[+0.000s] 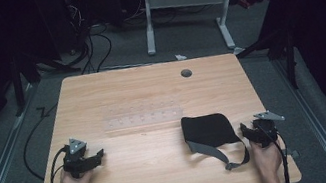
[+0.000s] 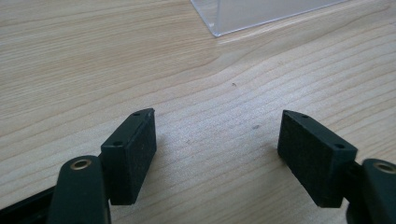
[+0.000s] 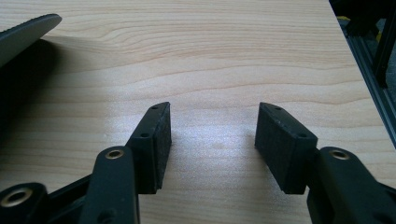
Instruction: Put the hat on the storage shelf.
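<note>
High view: a wooden table (image 1: 149, 81) carries a black cap (image 1: 206, 130) with a grey strap (image 1: 223, 154), lying toward the right part of the near edge. A clear plastic rack (image 1: 142, 116) lies flat near the middle of the table. The right gripper (image 1: 248, 131) rests on the table just beside the cap's right side, close to the near right corner. The left gripper (image 1: 97, 156) rests well apart from the cap, toward the near left corner, pointing inward.

Right gripper view has both jaws spread wide with bare wood between them and nothing held; the edge of the cap (image 3: 25, 32) shows off to one side. Left gripper view likewise has its jaws apart over bare wood, with a corner of the clear rack (image 2: 243, 16) ahead of them.

The work in hand looks like a reach for the cap, not yet begun. To do it well, the right gripper should probably turn toward the cap and come in low, so one jaw slides under the fabric edge and the other closes from above. Soft cloth will likely bunch or slip, so a bite on the firmer rim or where the strap joins seems safer than the loose middle. The trailing strap could snag, so lift slowly. The left gripper could steady the far side.
</note>
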### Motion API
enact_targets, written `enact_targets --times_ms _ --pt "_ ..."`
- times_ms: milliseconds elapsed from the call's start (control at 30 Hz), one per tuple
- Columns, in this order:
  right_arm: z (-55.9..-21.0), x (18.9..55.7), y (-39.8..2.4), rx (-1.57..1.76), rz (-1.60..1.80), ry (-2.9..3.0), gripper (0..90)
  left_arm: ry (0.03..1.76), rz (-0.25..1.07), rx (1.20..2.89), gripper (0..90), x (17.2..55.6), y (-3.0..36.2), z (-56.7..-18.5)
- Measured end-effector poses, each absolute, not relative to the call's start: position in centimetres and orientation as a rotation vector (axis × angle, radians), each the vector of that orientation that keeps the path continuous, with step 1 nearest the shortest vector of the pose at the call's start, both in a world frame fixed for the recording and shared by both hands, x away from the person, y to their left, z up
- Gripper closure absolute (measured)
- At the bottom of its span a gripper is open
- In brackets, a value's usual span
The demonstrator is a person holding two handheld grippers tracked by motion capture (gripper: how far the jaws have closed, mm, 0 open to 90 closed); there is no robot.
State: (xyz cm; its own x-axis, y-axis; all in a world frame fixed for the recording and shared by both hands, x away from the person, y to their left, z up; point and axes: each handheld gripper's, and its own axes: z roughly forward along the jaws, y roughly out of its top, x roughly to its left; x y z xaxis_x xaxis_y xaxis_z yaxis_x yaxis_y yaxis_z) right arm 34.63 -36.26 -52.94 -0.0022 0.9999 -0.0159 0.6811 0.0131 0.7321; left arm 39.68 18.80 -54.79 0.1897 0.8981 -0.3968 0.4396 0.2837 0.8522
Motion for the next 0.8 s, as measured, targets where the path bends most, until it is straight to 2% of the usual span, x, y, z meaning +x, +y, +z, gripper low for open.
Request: enact_targets --times_ms 533,800 --pt "-52.95 34.59 -36.14 1.719 0.741 1.746 43.5 1.429 0.514 1.330 29.0 39.69 18.82 -54.79" --pt "-52.92 34.44 -36.32 1.728 0.756 1.734 49.6 1.429 0.514 1.329 29.0 39.69 18.82 -54.79"
